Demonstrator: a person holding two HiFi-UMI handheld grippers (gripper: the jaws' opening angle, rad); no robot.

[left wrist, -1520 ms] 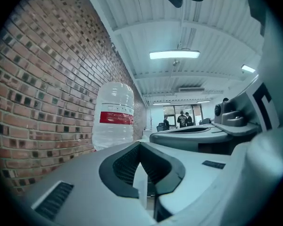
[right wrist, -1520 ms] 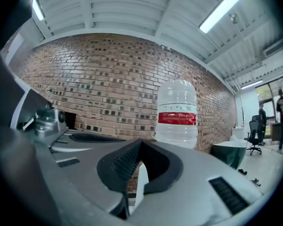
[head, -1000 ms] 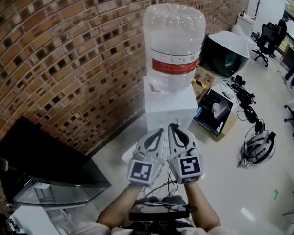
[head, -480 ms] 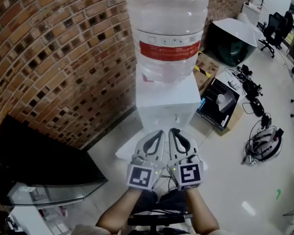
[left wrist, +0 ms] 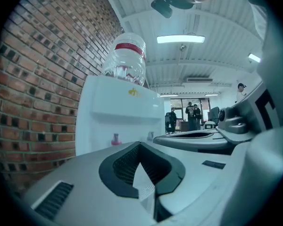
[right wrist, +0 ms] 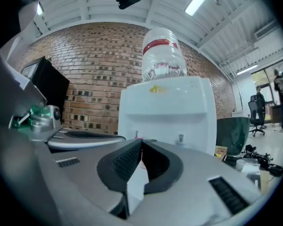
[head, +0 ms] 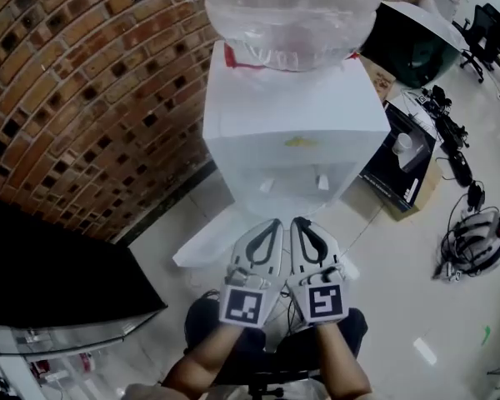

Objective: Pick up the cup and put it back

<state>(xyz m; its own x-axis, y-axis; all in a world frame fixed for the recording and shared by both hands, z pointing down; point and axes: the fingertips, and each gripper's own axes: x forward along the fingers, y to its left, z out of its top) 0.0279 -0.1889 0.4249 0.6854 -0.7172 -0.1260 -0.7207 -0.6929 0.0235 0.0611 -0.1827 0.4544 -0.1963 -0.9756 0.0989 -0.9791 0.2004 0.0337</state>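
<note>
Both grippers hang side by side before the white water dispenser (head: pixel 296 152), which carries an upended clear bottle (head: pixel 287 7). The left gripper (head: pixel 272 224) and right gripper (head: pixel 300 222) each have jaws pressed together on nothing. What looks like a white cup (head: pixel 402 143) sits in the open black box (head: pixel 390 173) to the right.

A red-brown brick wall (head: pixel 83 82) runs along the left and meets a glossy pale floor (head: pixel 400 323). A white box-shaped water dispenser (head: pixel 292 140) stands against the wall, topped by a clear plastic bottle (head: pixel 287 7). A black box-shaped unit (head: pixel 50 265) sits at the left. Black office chairs (head: pixel 487 32) stand at the far right. Overhead, a long fluorescent tube (left wrist: pixel 180 39) lights a white ribbed ceiling (left wrist: pixel 212 18).
</note>
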